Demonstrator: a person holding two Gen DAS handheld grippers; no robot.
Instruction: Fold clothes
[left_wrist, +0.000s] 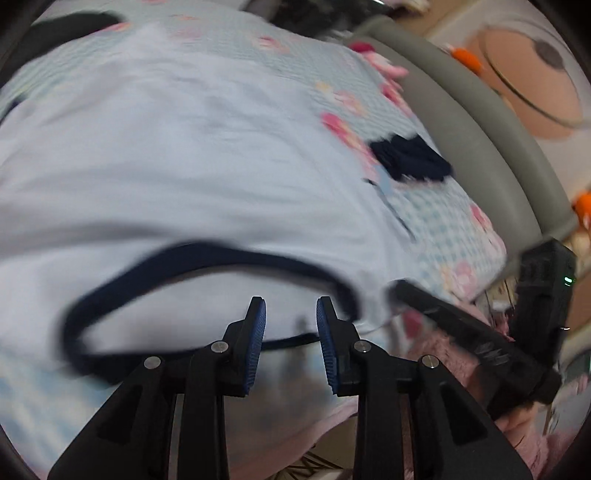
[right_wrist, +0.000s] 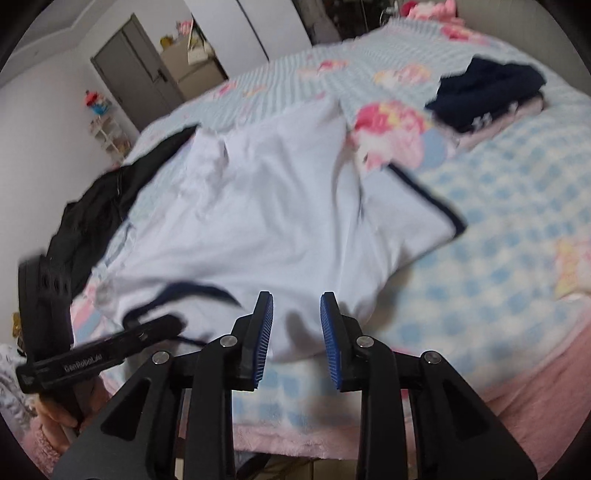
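Left gripper (left_wrist: 290, 320) hovering over pale blue shirt (left_wrist: 177, 177), fingers parted, nothing between them. Shirt's dark collar (left_wrist: 207, 254) looping just ahead of fingertips. Shirt lying spread on checked floral bedspread (left_wrist: 436, 210). Folded dark garment (left_wrist: 410, 158) sitting near grey bed rail (left_wrist: 480, 122). Right gripper (left_wrist: 480, 332) showing at right edge.

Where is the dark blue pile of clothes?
The dark blue pile sits on the checked bedspread, at the upper right in the right wrist view, beyond the pale shirt; the left wrist view shows it near the grey bed edge.
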